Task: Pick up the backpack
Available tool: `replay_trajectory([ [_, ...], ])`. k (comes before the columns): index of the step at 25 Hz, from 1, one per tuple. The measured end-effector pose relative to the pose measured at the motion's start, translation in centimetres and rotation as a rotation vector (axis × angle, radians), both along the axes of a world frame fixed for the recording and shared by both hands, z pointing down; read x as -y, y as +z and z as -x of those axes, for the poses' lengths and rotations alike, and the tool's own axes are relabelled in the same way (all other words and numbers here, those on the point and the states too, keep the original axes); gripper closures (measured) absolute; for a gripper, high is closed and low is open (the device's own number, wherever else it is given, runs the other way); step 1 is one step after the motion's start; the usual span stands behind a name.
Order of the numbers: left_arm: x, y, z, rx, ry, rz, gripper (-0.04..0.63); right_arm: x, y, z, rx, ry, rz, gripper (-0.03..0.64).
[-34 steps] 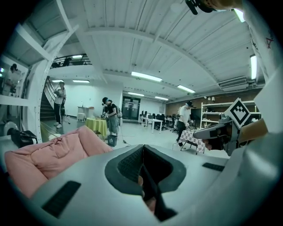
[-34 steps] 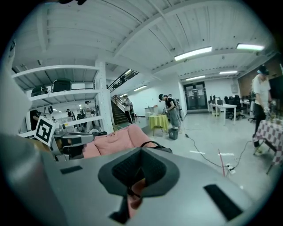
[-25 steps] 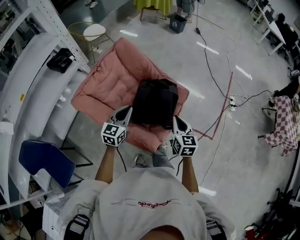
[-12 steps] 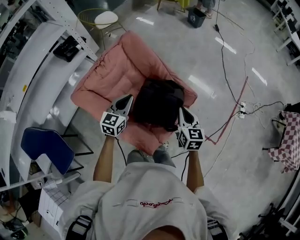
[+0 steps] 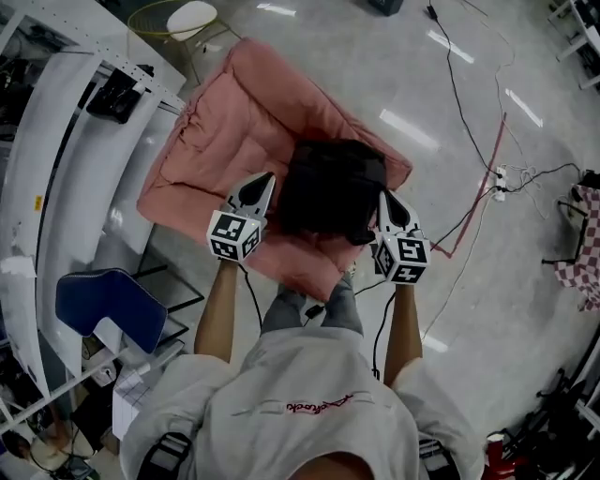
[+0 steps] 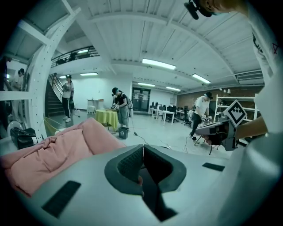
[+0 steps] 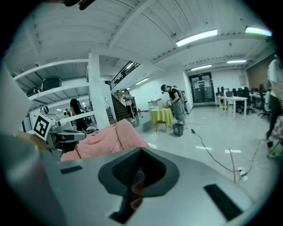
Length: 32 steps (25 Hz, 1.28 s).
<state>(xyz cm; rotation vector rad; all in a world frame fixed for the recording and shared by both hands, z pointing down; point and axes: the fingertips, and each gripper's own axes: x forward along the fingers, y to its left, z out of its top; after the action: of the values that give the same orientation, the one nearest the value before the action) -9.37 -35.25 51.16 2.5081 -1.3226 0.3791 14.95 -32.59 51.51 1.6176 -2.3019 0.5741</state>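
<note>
The backpack (image 5: pixel 330 187), black, lies on the front part of a pink padded chair (image 5: pixel 234 122), between the two tools. The left tool (image 5: pixel 259 186) stands just beside its left edge, with a strip of pink cushion showing between them. The right tool (image 5: pixel 388 201) stands against its right edge; contact cannot be determined. Both tools have their jaws closed together and grip nothing.

Ahead of the tools the chair's back cushion is bare. Right of the right tool lies open grey floor (image 5: pixel 506 309), polished and reflecting the ceiling lights. Cables (image 5: pixel 457 94) and a red line (image 5: pixel 473 202) cross the floor right of that tool, well apart from the backpack.

Left of the left tool, white shelving (image 5: pixel 66 150) runs close along the chair's side and narrows that approach; a black bag (image 5: pixel 114 92) sits on it. A blue chair (image 5: pixel 105 305) stands behind and left of the left tool. A stool with a white seat (image 5: pixel 190 16) stands beyond the chair's far corner. Far ahead in the hall are a yellow-clothed table (image 6: pixel 107 118) and several people.
</note>
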Motion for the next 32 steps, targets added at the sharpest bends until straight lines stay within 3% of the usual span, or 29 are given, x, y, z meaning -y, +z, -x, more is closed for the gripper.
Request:
replay_trajectory([
  [10, 1.4, 5.7, 0.0, -0.036, 0.079, 0.049, 0.584, -0.1, 5.0, -0.3, -0.02, 0.103, 0.041, 0.597],
  [22, -0.9, 12.6, 0.7, -0.054, 0.064, 0.084, 0.583, -3.9, 13.6, -0.3, -0.031, 0.072, 0.122, 0.597],
  [28, -2.1, 14.8, 0.5, -0.074, 0.069, 0.088, 0.583, -5.2, 15.7, -0.1, 0.002, 0.051, 0.113, 0.595],
  [32, -2.5, 15.1, 0.4, -0.089, 0.097, 0.072, 0.581, -5.6, 16.0, 0.3, 0.022, -0.017, 0.089, 0.58],
])
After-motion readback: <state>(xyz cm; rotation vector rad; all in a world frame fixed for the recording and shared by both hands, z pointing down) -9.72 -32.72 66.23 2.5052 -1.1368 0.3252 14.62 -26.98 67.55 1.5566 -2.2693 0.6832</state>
